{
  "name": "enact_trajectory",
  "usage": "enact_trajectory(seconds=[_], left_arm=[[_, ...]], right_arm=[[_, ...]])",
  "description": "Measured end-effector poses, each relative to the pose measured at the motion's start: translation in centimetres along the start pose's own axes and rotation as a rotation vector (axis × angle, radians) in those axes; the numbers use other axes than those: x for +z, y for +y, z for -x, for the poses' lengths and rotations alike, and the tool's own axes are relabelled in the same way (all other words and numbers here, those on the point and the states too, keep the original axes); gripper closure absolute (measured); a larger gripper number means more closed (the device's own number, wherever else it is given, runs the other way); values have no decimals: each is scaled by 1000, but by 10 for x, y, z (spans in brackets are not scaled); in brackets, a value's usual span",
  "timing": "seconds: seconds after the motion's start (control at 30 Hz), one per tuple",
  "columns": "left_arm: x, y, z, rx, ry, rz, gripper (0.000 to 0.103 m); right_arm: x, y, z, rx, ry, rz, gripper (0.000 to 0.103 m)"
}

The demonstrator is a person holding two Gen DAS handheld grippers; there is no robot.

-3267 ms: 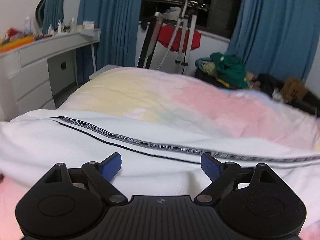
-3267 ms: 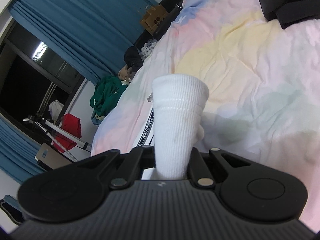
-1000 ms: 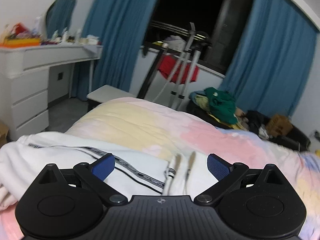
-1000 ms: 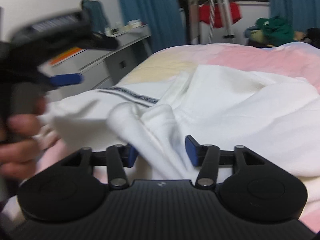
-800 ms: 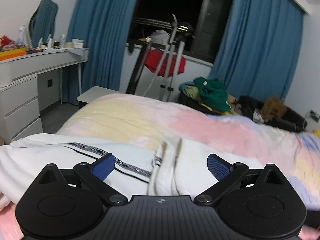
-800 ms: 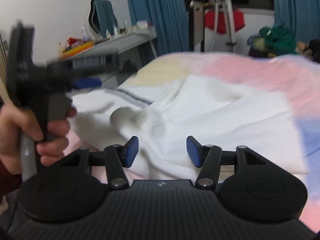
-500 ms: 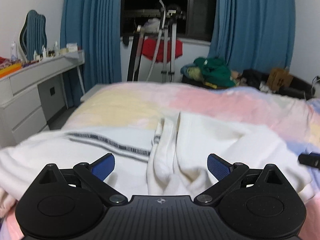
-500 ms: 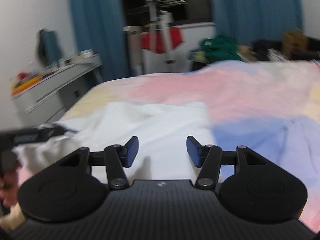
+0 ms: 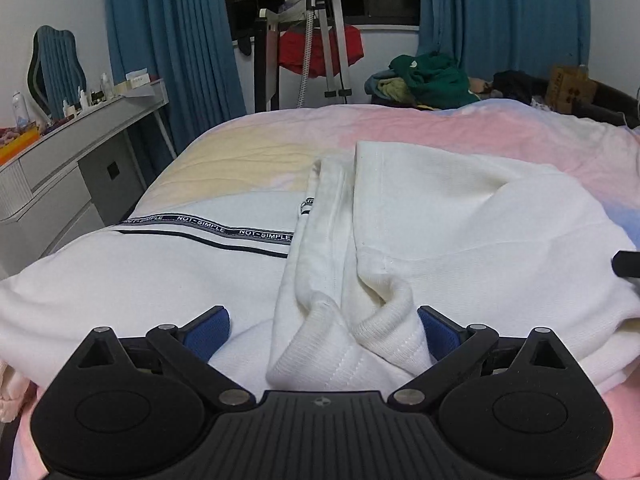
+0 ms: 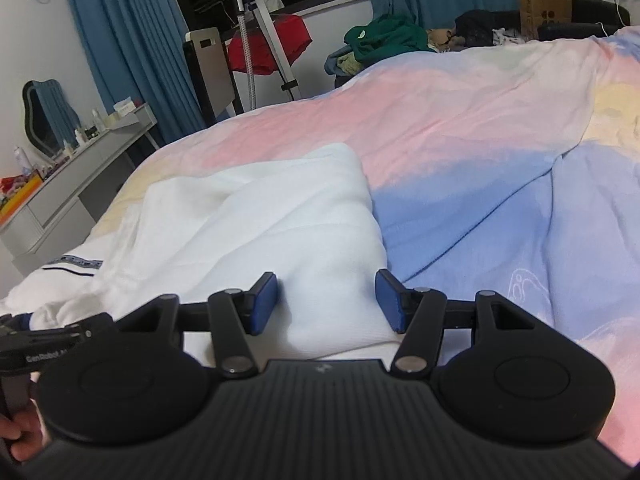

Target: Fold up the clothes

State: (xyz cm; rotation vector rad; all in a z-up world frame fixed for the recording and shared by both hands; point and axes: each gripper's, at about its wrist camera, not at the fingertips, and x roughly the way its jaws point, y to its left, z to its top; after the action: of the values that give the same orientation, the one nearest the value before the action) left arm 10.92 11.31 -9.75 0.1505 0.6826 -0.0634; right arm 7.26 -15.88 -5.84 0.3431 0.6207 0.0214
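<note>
- Your left claw (image 9: 323, 326) is wide open, nothing gripped; its blue pads (image 9: 208, 330) sit either side of the ribbed cuffs (image 9: 360, 332) of the white sweatshirt (image 9: 460, 232), w/ the right pad touching or nearly touching the cuff.
- Your right claw (image 10: 327, 300) is open too, holding nothing; pads apart over the sweatshirt's right edge (image 10: 320, 240), low above the fabric. Can't tell if they touch it.
- Sweatshirt lies on the bed (image 9: 480, 136), near-left part of the pastel quilt (image 10: 480, 160). The right half is folded in over the middle; both sleeves lie down the centre w/ cuffs nearest you.
- A black-and-grey "NOT-SIMPLE" stripe (image 9: 208, 226) runs across the left part, still unfolded; it's visible at far left in the right wrist view too.
- Your left hand (image 10: 20, 428) on its handle shows in the lower-left corner of the right wrist view.
- Bkgd: grey dresser (image 9: 80, 152) w/ bottles on the left, blue curtains (image 9: 168, 40), drying rack (image 9: 320, 20) w/ a red garment, green clothes pile (image 9: 432, 76) beyond the bed.
</note>
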Motion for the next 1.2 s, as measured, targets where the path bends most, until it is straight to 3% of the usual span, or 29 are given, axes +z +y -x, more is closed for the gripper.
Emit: enact_trajectory(seconds=[0.13,0.23,0.33,0.53,0.7,0.8,0.9,1.2], left_arm=[[3,8,16,-31,4,32,3],[7,29,33,-75,26,127,3],[10,58,50,-118,55,269,3],[7,128,69,-85,89,566,2],[-15,195,49,-17,224,925,4],[-24,224,32,-33,197,1095,4],[-26,244,13,-76,168,1196,4],[-18,280,-19,-164,14,1305,8]], right_arm=[[2,-6,-1,3,6,-12,46],[2,-9,-2,6,10,-28,46],[2,-10,-3,1,18,-35,46],[4,-9,-7,-25,32,-41,45],[3,-8,-7,-33,35,-52,45],[2,-7,-7,-37,34,-55,45],[1,-6,-6,-45,32,-50,45],[1,-3,-7,-62,35,-46,45]])
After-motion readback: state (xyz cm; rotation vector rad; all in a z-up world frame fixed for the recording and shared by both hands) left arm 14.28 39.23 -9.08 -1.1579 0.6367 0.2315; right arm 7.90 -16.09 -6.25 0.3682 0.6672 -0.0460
